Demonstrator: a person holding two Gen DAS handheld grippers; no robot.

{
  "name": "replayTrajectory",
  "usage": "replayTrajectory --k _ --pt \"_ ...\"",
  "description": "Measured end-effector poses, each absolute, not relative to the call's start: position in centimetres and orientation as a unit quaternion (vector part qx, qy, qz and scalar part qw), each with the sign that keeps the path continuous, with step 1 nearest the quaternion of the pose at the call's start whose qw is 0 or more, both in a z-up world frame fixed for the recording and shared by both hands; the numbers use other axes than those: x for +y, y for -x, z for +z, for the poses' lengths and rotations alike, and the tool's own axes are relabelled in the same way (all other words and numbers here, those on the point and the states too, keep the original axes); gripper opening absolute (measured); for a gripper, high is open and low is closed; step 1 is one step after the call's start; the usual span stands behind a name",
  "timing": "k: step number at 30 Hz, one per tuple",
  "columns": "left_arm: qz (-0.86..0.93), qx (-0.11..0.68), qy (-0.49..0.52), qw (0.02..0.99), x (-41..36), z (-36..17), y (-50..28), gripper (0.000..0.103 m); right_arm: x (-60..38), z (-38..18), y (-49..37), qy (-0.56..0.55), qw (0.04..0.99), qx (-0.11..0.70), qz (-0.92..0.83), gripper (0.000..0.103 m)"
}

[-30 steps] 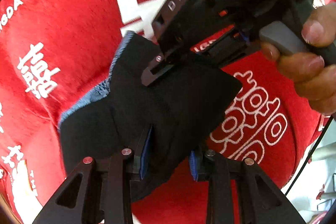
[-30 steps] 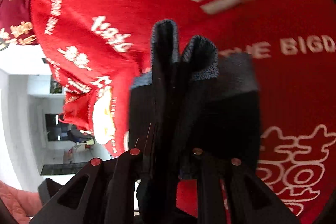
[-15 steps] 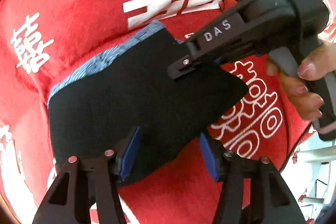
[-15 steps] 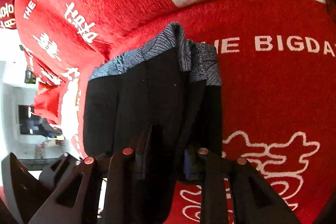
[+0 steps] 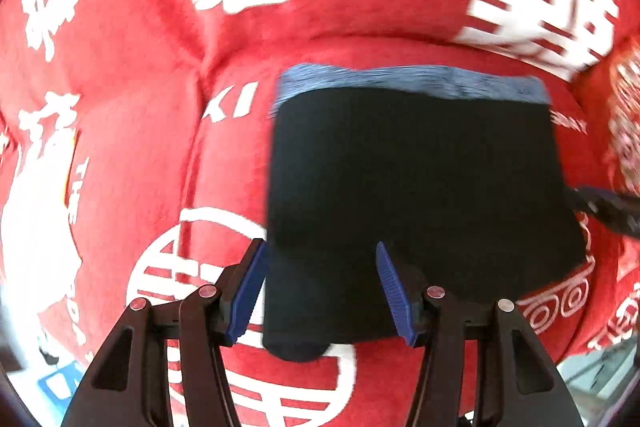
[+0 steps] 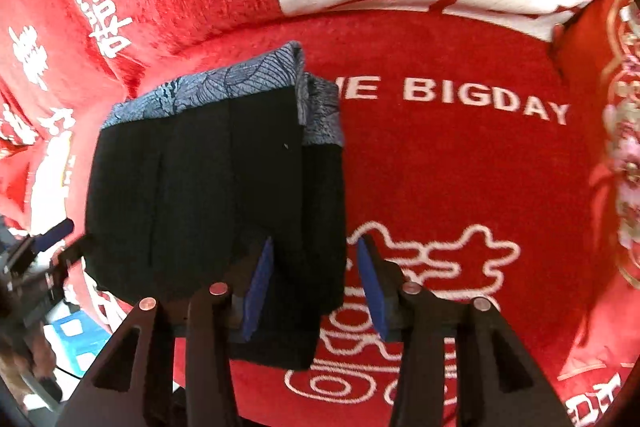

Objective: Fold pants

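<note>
Both grippers, left gripper (image 5: pixel 322 291) and right gripper (image 6: pixel 316 287), are wide open holding nothing, so the folded pants (image 5: pixel 416 195) mid-frame could flop open if bumped.

A plush red blanket (image 5: pixel 132 147) printed with white Chinese characters, ring motifs and the words "THE BIGDAY" fills nearly all of both views, its pile creased into soft folds and bulges over whatever lies beneath. In the right wrist view the same red blanket (image 6: pixel 460 167) rises at the back into a raised fold bearing 1 large white character block, and at the right edge sits a red cushion (image 6: pixel 624 147) with pale floral embroidery. Light is bright and even, and at the lower left a blurred blue-and-white object (image 6: pixel 76 331) shows beyond the blanket's edge.
</note>
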State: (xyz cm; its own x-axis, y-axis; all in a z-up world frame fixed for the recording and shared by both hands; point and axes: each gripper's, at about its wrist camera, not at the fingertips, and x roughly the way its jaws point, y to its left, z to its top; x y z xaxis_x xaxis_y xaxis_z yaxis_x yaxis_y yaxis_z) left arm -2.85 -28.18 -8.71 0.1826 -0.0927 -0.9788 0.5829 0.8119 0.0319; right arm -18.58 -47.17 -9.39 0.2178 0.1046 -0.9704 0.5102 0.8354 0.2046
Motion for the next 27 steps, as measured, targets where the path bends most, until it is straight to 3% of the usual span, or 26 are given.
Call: replayTrajectory --k 8,9,10,11,20,26,27 --pt "-0.213 0.612 -0.190 0.737 -26.5 -10.1 2.0 0.058 -45.3 -8.1 20.1 -0.236 0.734 0.613 -0.175 0.066" --pt "-0.211 0.613 -0.191 0.737 -26.4 -10.2 1.9 0.068 -44.9 -7.9 19.9 -0.233 0.736 0.609 -0.179 0.070" --pt "-0.206 0.612 -0.191 0.739 -26.3 -10.3 1.8 0.073 -44.6 -7.7 19.8 -0.229 0.740 0.606 -0.181 0.081" --pt "-0.205 0.610 -0.189 0.741 -26.2 -10.3 1.8 0.077 -44.2 -7.4 19.6 -0.223 0.743 0.604 -0.182 0.084" --pt "-0.211 0.616 -0.189 0.735 -25.9 -10.9 1.5 0.077 -43.0 -7.7 16.9 -0.213 0.752 0.601 -0.170 0.085" --pt "-0.210 0.625 -0.189 0.727 -26.0 -11.7 1.2 0.077 -42.0 -10.9 18.0 -0.211 0.719 0.637 -0.180 0.085" --pt "-0.210 0.625 -0.190 0.728 -26.0 -11.8 1.2 0.081 -42.3 -11.2 18.4 -0.227 0.718 0.632 -0.182 0.086"
